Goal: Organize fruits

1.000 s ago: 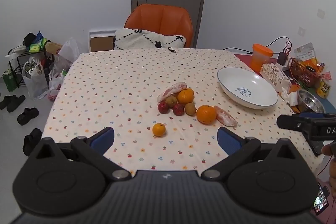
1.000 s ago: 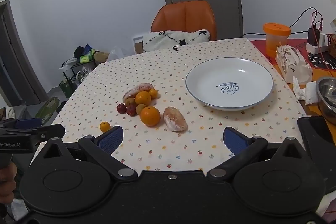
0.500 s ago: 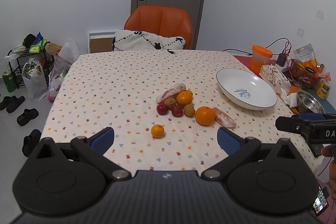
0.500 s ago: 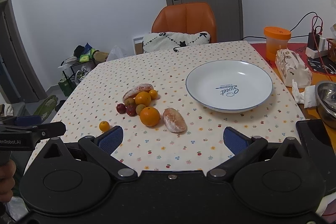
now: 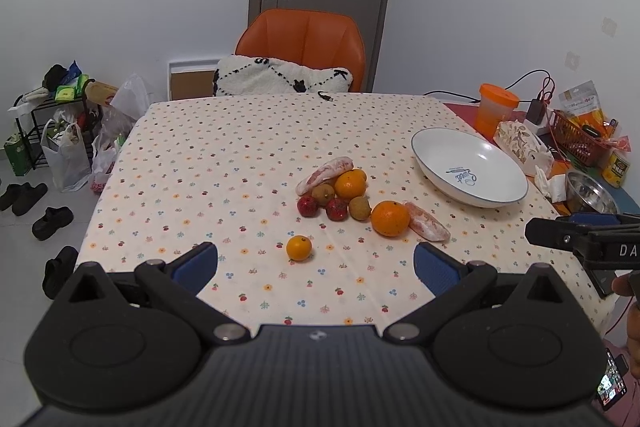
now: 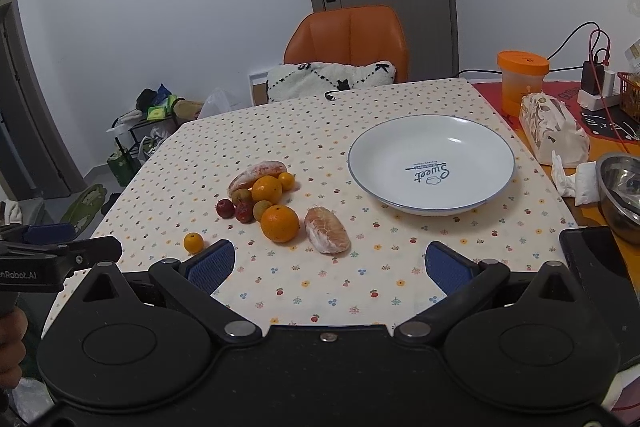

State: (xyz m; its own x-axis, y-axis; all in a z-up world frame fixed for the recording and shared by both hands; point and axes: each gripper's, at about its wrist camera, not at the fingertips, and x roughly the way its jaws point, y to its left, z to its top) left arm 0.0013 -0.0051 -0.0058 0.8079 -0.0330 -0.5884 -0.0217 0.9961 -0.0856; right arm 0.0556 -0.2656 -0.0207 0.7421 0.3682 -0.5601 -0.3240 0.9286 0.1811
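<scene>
Lying in a small heap in the middle of the table (image 5: 200,155), the fruits (image 5: 348,199) are two big oranges, red and brown little ones and two peeled pink pieces, the near piece (image 6: 327,230) pointing its long side toward the front edge. A tiny orange (image 5: 299,247) sits alone just in front, and the white plate (image 6: 431,163) sits well apart to the right. The left gripper (image 5: 316,263) and right gripper (image 6: 330,261) hang above the near edge, jaws wide apart, holding nothing.
</scene>
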